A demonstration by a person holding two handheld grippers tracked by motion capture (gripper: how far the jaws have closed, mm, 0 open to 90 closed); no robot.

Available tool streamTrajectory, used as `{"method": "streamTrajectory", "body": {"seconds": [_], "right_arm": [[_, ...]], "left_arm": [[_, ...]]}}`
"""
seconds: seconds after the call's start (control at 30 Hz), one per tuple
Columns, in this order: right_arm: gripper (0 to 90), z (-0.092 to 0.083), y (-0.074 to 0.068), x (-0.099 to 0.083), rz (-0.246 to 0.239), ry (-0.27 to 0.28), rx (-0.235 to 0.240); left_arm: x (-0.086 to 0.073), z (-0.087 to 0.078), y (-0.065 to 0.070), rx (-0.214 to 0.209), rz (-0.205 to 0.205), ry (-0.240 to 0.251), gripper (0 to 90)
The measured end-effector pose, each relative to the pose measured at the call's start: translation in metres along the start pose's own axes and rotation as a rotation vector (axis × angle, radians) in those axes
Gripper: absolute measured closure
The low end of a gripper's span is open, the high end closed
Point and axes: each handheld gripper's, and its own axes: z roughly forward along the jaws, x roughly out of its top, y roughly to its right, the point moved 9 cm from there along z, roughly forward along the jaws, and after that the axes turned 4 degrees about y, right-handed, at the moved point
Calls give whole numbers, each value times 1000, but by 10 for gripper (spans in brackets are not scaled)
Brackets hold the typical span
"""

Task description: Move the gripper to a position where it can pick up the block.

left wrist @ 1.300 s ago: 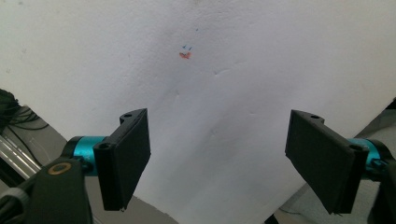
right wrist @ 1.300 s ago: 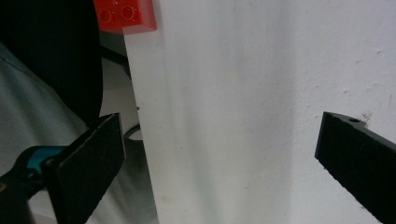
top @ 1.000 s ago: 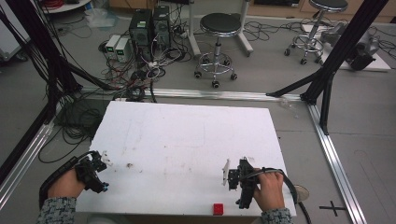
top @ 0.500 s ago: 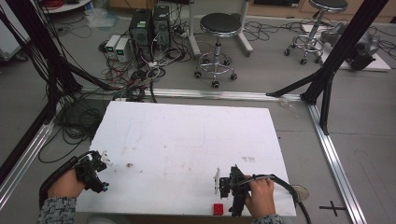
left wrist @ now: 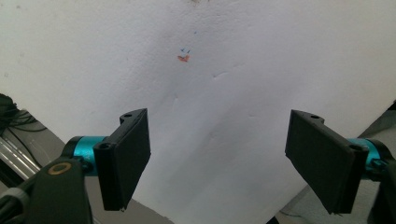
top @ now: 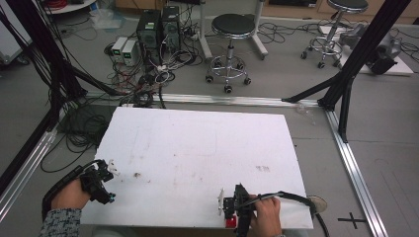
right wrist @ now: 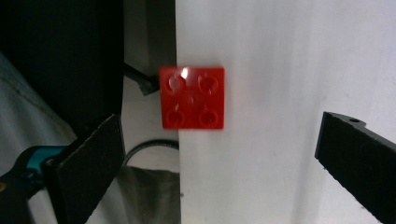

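Right gripper (right wrist: 219, 163) hangs over the table's (top: 197, 148) near edge, jaws spread wide, nothing held; the red brick (right wrist: 192, 97) sits between them, overhanging that edge slightly. From above it's mostly hidden. Left gripper (left wrist: 217, 163) is wide open too, empty.

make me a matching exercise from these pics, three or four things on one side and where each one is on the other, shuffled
Things:
1. small red square four-stud plastic brick
2. left gripper
3. right gripper
4. black round-seat stool

Places:
A. on the floor beyond the white foam table
B. at the table's near left corner, open
C. overhanging the table's near edge
D. open, poised above the brick

Pairs: 1-C, 2-B, 3-D, 4-A
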Motion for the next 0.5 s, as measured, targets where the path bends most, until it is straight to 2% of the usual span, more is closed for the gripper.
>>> {"method": "streamTrajectory", "body": {"seconds": [0.07,0.1,0.33,0.5], "right_arm": [[9,4,-1,2,-3,3,1],[9,6,-2,3,-5,2,3],[8,21,-7,9,-18,-7,-7],[8,27,-8,8,-32,-33,-16]], "left_arm": [[1,1,1,3,-17,18,225],[0,-1,0,3,-3,6,225],[1,-1,0,6,-11,16,225],[2,1,1,4,-21,23,225]]}}
